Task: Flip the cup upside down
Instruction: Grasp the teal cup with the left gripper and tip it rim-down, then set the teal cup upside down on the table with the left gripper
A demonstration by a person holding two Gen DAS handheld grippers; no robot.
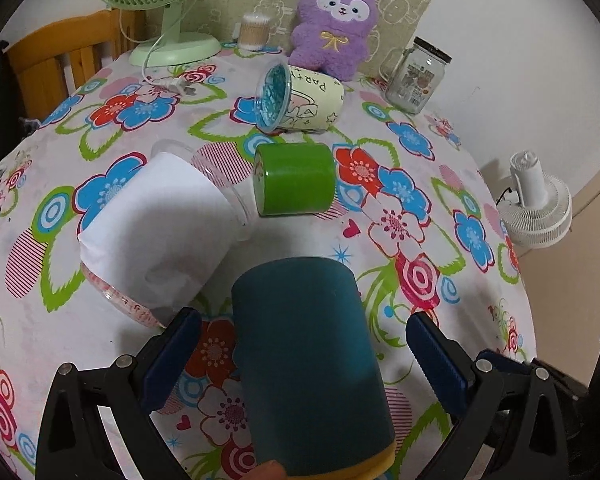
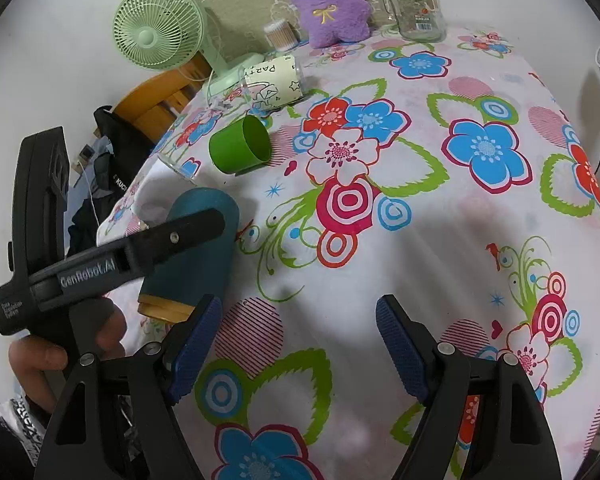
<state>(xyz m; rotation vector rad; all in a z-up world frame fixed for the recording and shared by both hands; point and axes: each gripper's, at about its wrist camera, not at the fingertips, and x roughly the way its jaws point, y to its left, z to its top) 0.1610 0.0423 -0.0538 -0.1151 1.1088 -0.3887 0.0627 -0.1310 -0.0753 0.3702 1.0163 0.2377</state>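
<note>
A dark teal cup with a yellow rim band (image 1: 312,364) lies on its side on the flowered tablecloth, closed base pointing away. My left gripper (image 1: 300,352) is open, its blue pads on either side of the cup with gaps. In the right wrist view the teal cup (image 2: 196,252) lies at the left with the left gripper's finger across it. My right gripper (image 2: 296,344) is open and empty over bare cloth. A green cup (image 1: 296,178) lies on its side beyond.
A clear cup with white paper (image 1: 160,232) lies left of the teal cup. A printed "PARTY" cup (image 1: 300,98) lies on its side farther back. A green fan (image 1: 168,8), purple plush (image 1: 334,28) and glass jar (image 1: 416,76) stand at the back. The table edge drops off at the right.
</note>
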